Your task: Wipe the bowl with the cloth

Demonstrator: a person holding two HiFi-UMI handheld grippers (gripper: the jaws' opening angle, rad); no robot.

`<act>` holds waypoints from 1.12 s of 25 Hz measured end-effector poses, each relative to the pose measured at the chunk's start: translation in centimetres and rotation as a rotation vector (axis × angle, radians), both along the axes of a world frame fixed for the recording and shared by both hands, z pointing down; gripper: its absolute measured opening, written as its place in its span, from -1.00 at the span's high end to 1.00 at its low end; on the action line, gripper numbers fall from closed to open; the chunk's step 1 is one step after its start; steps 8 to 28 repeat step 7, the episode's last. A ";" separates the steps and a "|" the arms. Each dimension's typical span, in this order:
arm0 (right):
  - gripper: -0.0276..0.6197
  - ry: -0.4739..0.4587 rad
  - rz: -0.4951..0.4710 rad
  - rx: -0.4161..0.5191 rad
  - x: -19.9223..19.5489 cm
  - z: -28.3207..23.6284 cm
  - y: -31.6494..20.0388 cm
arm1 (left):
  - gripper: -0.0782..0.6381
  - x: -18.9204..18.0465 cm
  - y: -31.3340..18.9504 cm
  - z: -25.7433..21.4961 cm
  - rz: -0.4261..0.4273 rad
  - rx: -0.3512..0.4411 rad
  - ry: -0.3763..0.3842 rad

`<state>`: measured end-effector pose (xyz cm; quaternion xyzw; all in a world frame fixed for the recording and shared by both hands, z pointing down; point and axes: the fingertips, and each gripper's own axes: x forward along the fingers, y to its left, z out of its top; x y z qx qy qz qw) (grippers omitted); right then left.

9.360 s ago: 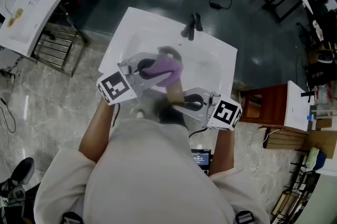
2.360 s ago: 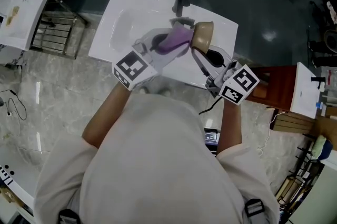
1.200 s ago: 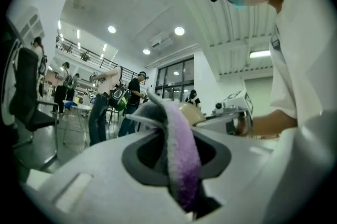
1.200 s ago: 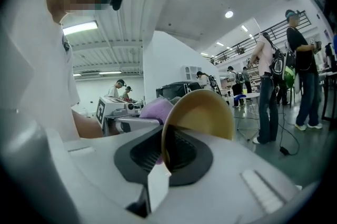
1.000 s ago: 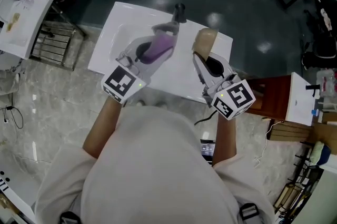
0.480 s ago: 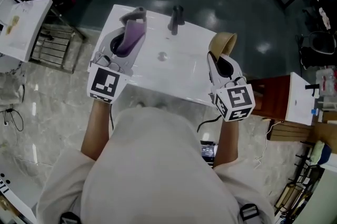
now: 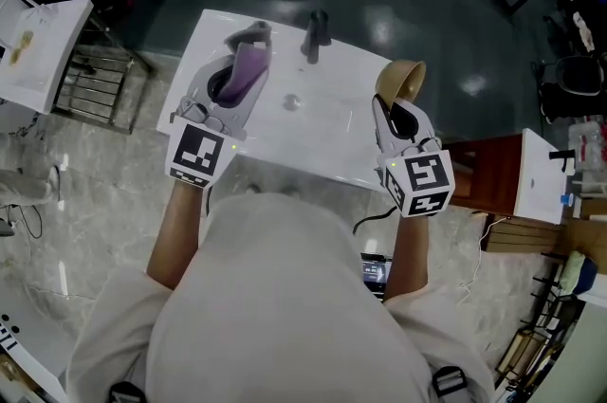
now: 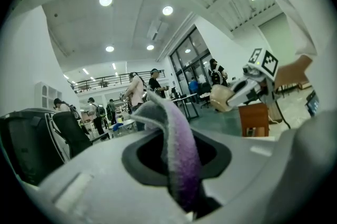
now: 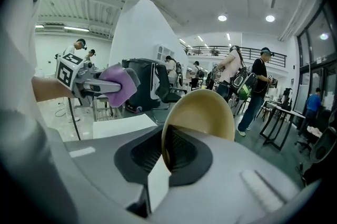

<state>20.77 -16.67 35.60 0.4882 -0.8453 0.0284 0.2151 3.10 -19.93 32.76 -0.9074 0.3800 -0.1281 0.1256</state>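
Observation:
My right gripper (image 7: 390, 104) is shut on the rim of a tan bowl (image 7: 401, 80), held tilted over the right edge of the white sink (image 7: 327, 155). In the right gripper view the bowl (image 9: 202, 112) stands upright between the jaws. My left gripper (image 7: 237, 60) is shut on a purple and grey cloth (image 7: 248, 69), over the sink's left side. In the left gripper view the cloth (image 8: 176, 149) hangs folded out of the jaws. Cloth and bowl are well apart, with the basin between them.
A dark faucet (image 7: 315, 29) stands at the sink's far edge, with the drain (image 7: 291, 103) below it. A second white sink on a metal rack (image 7: 43, 41) is at the left. A brown wooden stand (image 7: 488, 178) is at the right. Several people stand in the hall behind.
The two grippers have drawn apart: the left with the cloth went left across the sink, the right with the bowl went to the sink's right edge. Both grips are unchanged.

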 end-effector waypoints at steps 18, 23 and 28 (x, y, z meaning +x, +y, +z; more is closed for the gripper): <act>0.87 0.058 0.000 0.001 0.1 0.4 0.3 | 0.53 0.6 0.3 0.4 0.007 -0.004 -0.011; 0.87 0.058 0.000 0.001 0.1 0.4 0.3 | 0.53 0.6 0.3 0.4 0.007 -0.004 -0.011; 0.87 0.058 0.000 0.001 0.1 0.4 0.3 | 0.53 0.6 0.3 0.4 0.007 -0.004 -0.011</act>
